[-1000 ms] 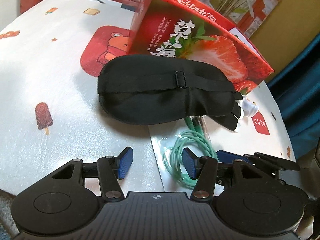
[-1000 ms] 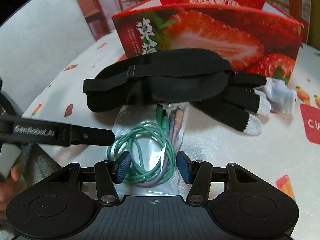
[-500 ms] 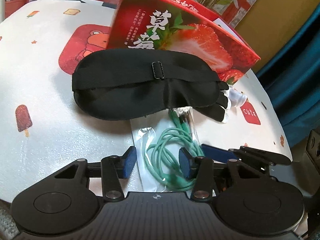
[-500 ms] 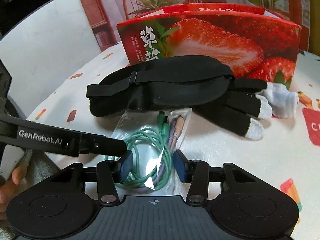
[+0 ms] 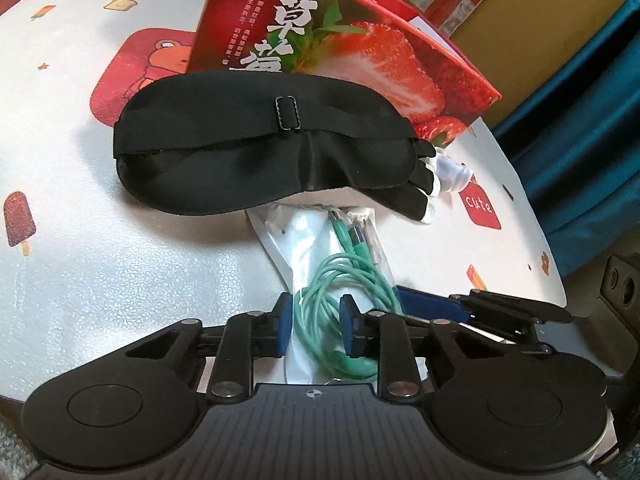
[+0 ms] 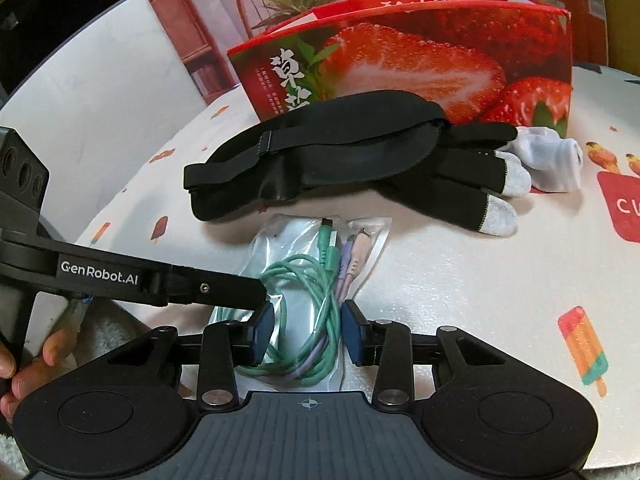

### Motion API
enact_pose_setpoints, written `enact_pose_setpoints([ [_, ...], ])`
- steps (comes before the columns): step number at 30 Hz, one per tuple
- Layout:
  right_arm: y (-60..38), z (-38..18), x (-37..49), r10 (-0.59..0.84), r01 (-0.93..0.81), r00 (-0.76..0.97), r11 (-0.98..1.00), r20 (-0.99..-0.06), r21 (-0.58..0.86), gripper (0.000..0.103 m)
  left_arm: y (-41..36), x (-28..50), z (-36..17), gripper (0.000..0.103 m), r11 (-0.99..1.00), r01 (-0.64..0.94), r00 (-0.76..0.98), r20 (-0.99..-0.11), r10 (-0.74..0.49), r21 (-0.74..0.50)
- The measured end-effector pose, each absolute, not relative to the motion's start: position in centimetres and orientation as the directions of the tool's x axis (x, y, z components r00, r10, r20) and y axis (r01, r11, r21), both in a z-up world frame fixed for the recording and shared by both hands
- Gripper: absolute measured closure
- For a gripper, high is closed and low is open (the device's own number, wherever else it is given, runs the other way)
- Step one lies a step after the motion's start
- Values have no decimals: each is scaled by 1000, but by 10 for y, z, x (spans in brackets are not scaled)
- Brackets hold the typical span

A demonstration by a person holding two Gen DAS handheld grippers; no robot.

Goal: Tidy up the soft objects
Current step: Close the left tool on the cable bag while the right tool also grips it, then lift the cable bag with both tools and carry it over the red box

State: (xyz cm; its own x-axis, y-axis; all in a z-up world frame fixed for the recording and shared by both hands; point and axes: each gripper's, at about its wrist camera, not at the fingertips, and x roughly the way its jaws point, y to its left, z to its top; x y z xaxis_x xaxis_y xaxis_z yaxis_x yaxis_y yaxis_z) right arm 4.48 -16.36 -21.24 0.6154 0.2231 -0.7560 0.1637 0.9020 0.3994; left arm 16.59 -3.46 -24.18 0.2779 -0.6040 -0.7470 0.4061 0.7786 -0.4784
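A clear bag of coiled green cable (image 5: pixel 340 276) lies at the table's near edge; it also shows in the right wrist view (image 6: pixel 308 300). My left gripper (image 5: pixel 316 330) and my right gripper (image 6: pixel 306 334) are both open, with the bag's near end between their blue pads. Behind the bag lies a black eye mask (image 5: pixel 264 156) (image 6: pixel 320 160), partly covering a black glove with grey fingertips (image 6: pixel 468 188) (image 5: pixel 416 196). A white sock (image 6: pixel 548 156) lies beside the glove. A red strawberry box (image 5: pixel 340 56) (image 6: pixel 420 64) stands behind them.
The table has a white patterned cloth (image 5: pixel 80 240) (image 6: pixel 480 280). My left gripper's arm (image 6: pixel 140 280) crosses the right wrist view's left side, and a hand (image 6: pixel 24 364) holds it. A blue curtain (image 5: pixel 580 120) hangs to the right.
Both grippers have moved forward and narrowed around the cable bag's near end. The left gripper has shifted right towards the bag.
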Motion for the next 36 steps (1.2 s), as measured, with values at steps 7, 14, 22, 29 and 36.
enact_pose_setpoints([
  [7, -162, -209, 43, 163, 175, 614, 926, -772, 334, 67, -37, 167, -242, 78, 773, 425, 273, -747, -606, -472],
  [14, -171, -211, 39, 156, 210, 616, 913, -772, 351, 66, -36, 166, -241, 78, 773, 437, 277, -749, -602, -460],
  [22, -171, -213, 41, 194, 200, 625, 897, -756, 396, 66, -36, 163, -240, 78, 772, 448, 282, -748, -601, -452],
  [29, -169, -214, 41, 211, 200, 635, 884, -743, 422, 66, -39, 160, -238, 78, 770, 471, 284, -753, -594, -430],
  [36, -169, -204, 35, 189, 192, 660, 893, -727, 407, 76, -37, 152, -221, 78, 756, 512, 335, -716, -613, -408],
])
